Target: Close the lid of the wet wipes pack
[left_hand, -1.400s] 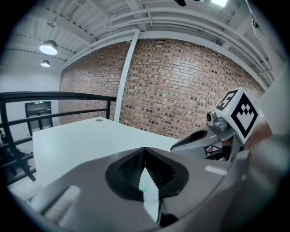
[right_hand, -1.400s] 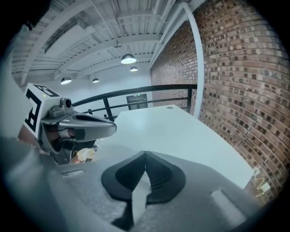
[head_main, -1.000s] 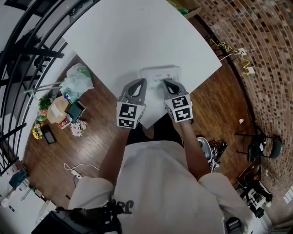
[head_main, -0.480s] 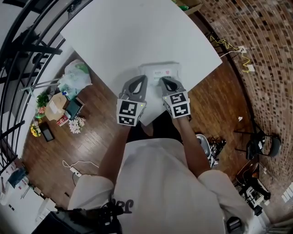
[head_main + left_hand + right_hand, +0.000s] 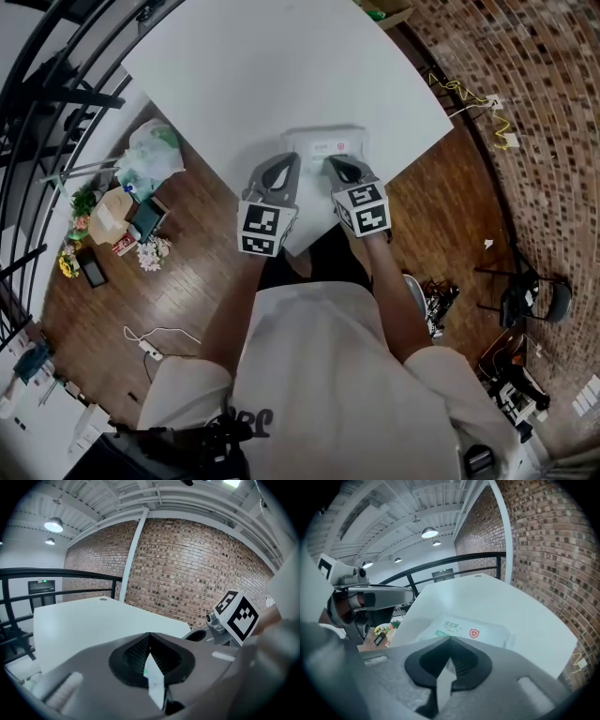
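– Wet wipes pack (image 5: 328,142): where does it sit now?

– Flat on the white table (image 5: 281,66), close to the near edge, right in front of both grippers. It has not shifted over the last second.

– What has changed, then?

– The right gripper (image 5: 336,166) has crept forward a little. Its tip now lies over the pack's near edge instead of just short of it. The left gripper (image 5: 288,161) has barely moved and sits beside the pack's near left corner.

– And the jaws?

– Both pairs are closed, tips meeting. The right one holds nothing, and the pack shows just beyond its tips. In the left gripper view a white sliver (image 5: 154,681) with a green mark shows in the slot behind the tips. I cannot tell whether it is pinched or merely seen through the gap.

– What does that mean for the lid?

– No raised flap shows in the right gripper view, and the pack's top looks flat. I judge the lid down or nearly so, with the closed right tip placed to press it shut.
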Demonstrator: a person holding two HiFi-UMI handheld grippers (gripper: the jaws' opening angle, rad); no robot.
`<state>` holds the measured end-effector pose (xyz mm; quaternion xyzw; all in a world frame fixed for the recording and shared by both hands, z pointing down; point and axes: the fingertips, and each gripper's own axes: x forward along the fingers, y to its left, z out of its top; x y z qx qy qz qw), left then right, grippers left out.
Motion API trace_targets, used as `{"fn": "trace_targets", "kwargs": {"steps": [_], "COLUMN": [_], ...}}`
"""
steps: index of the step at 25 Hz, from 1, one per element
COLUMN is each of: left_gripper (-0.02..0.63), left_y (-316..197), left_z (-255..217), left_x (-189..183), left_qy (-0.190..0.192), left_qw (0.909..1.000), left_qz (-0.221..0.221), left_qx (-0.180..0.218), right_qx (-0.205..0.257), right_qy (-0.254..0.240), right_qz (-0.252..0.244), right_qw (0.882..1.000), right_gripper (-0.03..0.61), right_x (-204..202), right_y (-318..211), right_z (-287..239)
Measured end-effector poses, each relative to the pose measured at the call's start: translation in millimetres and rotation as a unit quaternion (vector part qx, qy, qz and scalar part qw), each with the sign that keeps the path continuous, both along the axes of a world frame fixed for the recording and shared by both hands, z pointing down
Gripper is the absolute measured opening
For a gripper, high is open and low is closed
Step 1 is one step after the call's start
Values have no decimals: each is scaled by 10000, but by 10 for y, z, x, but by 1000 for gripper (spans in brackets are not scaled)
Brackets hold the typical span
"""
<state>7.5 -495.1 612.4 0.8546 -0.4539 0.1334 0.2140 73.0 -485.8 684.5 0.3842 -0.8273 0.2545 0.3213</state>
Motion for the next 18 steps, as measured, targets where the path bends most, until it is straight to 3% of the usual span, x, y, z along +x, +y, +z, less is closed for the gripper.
{"fn": "trace_targets", "kwargs": {"steps": [7,11,18], "left_gripper": [15,15,15], "left_y": [41,41,118], "left_z": [7,-20,-180], "left_x": [-44,-38,-94], "left_qy": [-31,-43,-102], "left_qw": [10000,10000,9998], "left_qz": [-47,-40,12], "left_qx": [-66,-25,159], "right_qx": [-328,-554,-573], "right_qy": [60,-150,-310], "right_qz": [16,53,104], "right_qw": [9994,9983,9978], "right_gripper": [-9,-9,-9], "right_x": [-24,-8,5], "right_y": [3,-29,-10], "right_z": [29,15,-31]}}
